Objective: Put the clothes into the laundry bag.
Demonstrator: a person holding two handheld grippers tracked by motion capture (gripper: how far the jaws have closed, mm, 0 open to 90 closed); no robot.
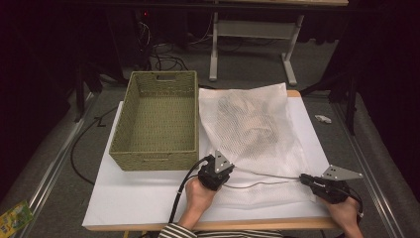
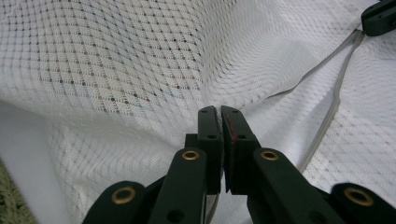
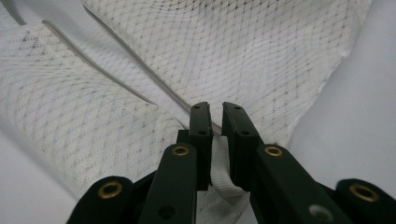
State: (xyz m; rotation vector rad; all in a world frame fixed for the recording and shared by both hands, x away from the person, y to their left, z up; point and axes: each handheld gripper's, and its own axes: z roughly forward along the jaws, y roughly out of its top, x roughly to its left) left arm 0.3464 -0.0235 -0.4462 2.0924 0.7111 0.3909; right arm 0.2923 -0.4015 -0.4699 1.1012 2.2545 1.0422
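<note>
Left gripper (image 1: pixel 224 174) clamped tight on the near edge of the white mesh laundry bag (image 1: pixel 247 129), jaws almost meeting in the left gripper view (image 2: pixel 220 112) with just a pinch of netting between them. Right gripper (image 1: pixel 303 178) over at the near right, closed on a flat white tab of the bag (image 3: pixel 223 175), with a thin gap left between the jaws in the right gripper view (image 3: pixel 215 108). Between the two, a grey zipper line (image 1: pixel 267 175) pulled fairly straight, with a second strand sagging just below it.

Bag itself: see-through diamond-pattern mesh (image 2: pixel 140 56), rumpled, spread over the right half of the white table (image 1: pixel 143 198) from near edge to far edge. Something dark and blurry inside near the middle (image 1: pixel 247 119), can't tell what. Mesh bunched into folds right where the left jaws bite.

Left of the bag, touching or just beside it, a woven green-tan basket (image 1: pixel 124 129) with a handle slot in the far wall.
</note>
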